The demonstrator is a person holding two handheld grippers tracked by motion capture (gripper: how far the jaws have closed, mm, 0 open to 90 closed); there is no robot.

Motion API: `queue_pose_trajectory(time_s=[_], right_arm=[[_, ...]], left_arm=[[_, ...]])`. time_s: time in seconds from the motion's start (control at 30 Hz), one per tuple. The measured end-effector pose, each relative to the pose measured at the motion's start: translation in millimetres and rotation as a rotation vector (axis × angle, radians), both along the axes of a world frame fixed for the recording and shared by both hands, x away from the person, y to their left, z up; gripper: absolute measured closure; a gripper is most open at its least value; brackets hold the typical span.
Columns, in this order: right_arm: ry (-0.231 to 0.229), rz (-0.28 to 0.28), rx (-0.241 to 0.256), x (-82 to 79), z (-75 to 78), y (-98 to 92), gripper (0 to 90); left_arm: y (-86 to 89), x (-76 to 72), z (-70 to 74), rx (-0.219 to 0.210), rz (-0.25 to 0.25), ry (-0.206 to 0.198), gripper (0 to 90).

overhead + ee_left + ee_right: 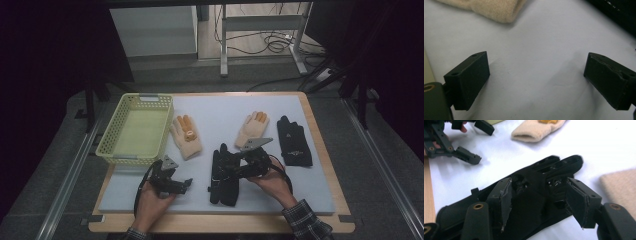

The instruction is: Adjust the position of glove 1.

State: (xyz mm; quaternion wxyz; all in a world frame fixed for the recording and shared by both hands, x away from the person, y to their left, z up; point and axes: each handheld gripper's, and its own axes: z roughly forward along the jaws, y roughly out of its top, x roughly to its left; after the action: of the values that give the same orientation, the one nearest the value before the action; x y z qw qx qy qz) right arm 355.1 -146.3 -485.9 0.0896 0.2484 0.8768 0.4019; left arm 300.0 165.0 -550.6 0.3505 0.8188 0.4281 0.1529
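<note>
Grip advice: right gripper [536,202] spread around black glove [531,195] near mat's front edge, nothing pinched yet; pinch mid-palm, through both layers; left gripper [536,82] spread, empty

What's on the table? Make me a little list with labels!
Basket: pale green basket at the left, nothing seen inside
Cream gloves: one cream glove beside the basket, another cream glove farther right
Black gloves: one black glove near the front, another black glove at the right
Left claw: jaws open over bare white mat, holding nothing
Right claw: jaws open on either side of the front black glove, not closed on it
</note>
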Motion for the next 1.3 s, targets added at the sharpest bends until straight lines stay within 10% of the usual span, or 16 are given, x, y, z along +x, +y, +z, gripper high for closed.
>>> queue_pose_trajectory(time_s=[0.4,1.3], right_arm=[[-0.005,-0.094,-0.032,12.6,-2.9,-25.4,38.4],[-0.076,-0.571,-0.141,48.4,0.9,-184.3,77.8]], left_arm=[[-0.1,-0.1,0.0,-0.002,0.001,0.002,6.5],[-0.1,0.0,-0.1,-0.002,0.001,0.001,6.5]])
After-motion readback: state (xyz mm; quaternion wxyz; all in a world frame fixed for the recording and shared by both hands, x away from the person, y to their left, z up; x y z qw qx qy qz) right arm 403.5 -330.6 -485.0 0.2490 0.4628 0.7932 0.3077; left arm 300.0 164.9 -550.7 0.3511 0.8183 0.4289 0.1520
